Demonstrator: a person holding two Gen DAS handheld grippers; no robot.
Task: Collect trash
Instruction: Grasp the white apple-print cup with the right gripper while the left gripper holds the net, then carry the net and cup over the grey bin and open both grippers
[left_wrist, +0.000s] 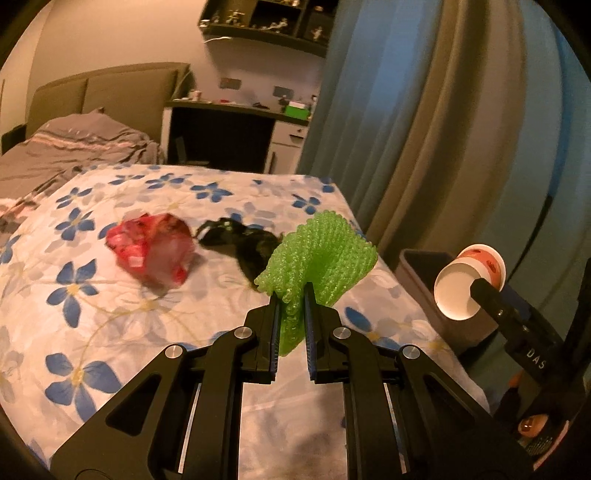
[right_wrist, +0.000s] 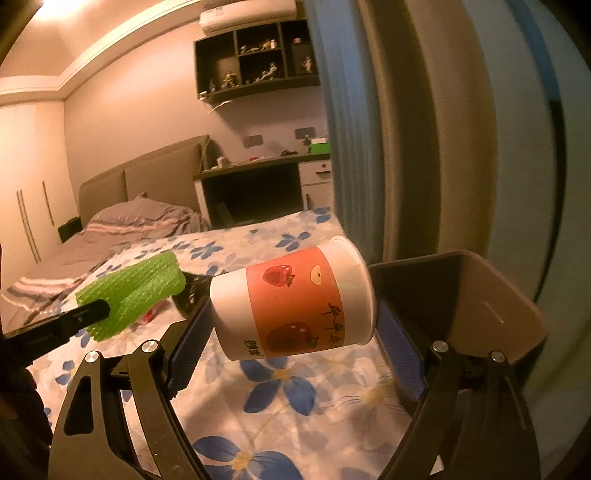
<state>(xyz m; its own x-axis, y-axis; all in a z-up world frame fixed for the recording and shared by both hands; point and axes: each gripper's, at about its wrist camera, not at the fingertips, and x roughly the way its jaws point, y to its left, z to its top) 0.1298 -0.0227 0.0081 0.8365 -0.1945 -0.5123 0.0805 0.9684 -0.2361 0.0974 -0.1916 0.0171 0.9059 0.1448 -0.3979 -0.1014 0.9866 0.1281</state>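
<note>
My left gripper (left_wrist: 291, 295) is shut on a piece of green bubble wrap (left_wrist: 321, 254), lifted above the flowered bed cover (left_wrist: 110, 314). A red crumpled wrapper (left_wrist: 151, 247) and a black crumpled piece (left_wrist: 240, 240) lie on the cover beyond it. In the right wrist view my right gripper (right_wrist: 295, 317) is shut on a white paper cup with an orange band (right_wrist: 295, 299), held sideways with its rim toward the grey bin (right_wrist: 480, 295). The cup (left_wrist: 465, 284) and the bin (left_wrist: 424, 269) also show at the right of the left wrist view. The green bubble wrap (right_wrist: 133, 295) appears at left.
A blue-grey curtain (left_wrist: 443, 129) hangs close behind the bin. A second bed with grey bedding (left_wrist: 74, 147) and a dark desk (left_wrist: 229, 129) stand at the far side. Wall shelves (right_wrist: 258, 59) hold small figures.
</note>
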